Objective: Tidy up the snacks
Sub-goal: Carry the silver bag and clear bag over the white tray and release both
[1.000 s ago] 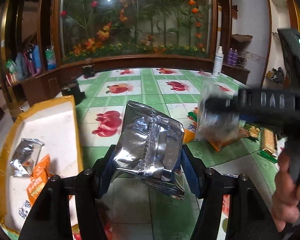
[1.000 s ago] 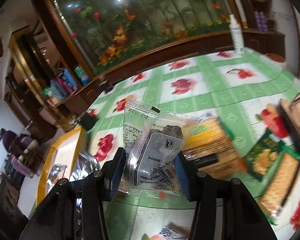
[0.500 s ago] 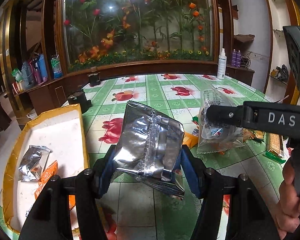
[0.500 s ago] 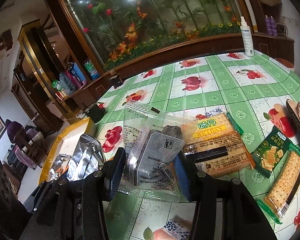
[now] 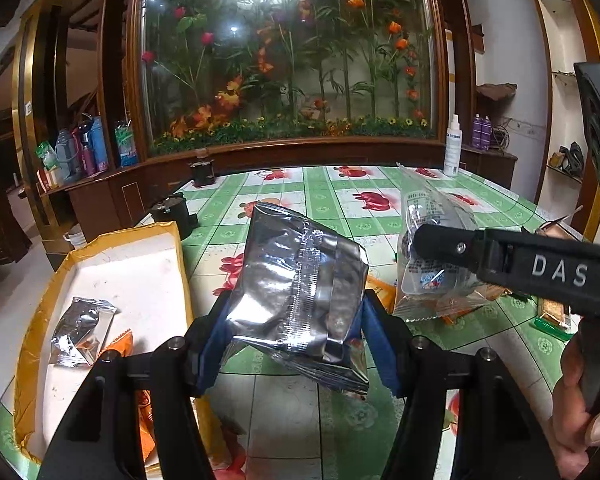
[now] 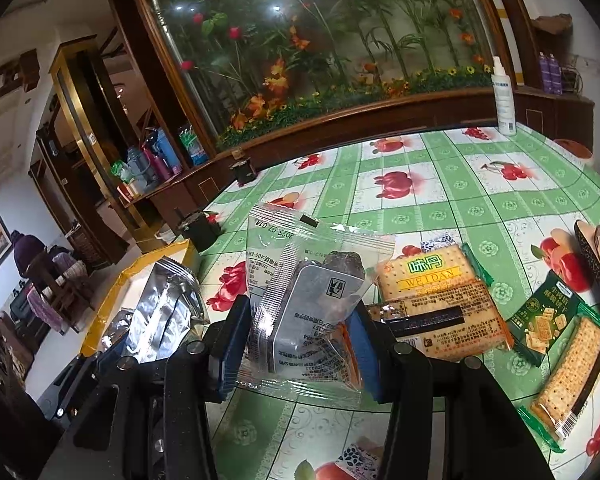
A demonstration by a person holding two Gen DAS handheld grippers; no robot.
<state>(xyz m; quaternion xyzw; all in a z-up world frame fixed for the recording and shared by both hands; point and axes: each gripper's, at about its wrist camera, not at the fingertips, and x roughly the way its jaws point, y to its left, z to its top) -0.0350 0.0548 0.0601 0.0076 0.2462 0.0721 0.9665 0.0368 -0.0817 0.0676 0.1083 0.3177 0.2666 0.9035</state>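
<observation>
My left gripper (image 5: pixel 296 332) is shut on a silver foil snack packet (image 5: pixel 300 280) and holds it above the table, just right of a yellow-rimmed tray (image 5: pixel 52 284). The tray holds a small silver packet (image 5: pixel 80 332) and orange packets (image 5: pixel 120 340). My right gripper (image 6: pixel 296 344) is shut on a clear-wrapped dark snack packet (image 6: pixel 312 296) held above the table; it also shows in the left wrist view (image 5: pixel 432 256). The silver foil packet shows at left in the right wrist view (image 6: pixel 168 312).
Cracker packs lie on the green fruit-print tablecloth (image 6: pixel 420 200): a Weidan pack (image 6: pixel 436 300), a green pack (image 6: pixel 548 320) and a long cracker pack (image 6: pixel 572 376). A white spray bottle (image 6: pixel 504 96) stands at the far edge. Black holders (image 5: pixel 172 212) stand behind the tray.
Both grippers have risen and tilted up a little, each still holding its packet. The right gripper has steadied beside the left one; the earlier blur is gone.
</observation>
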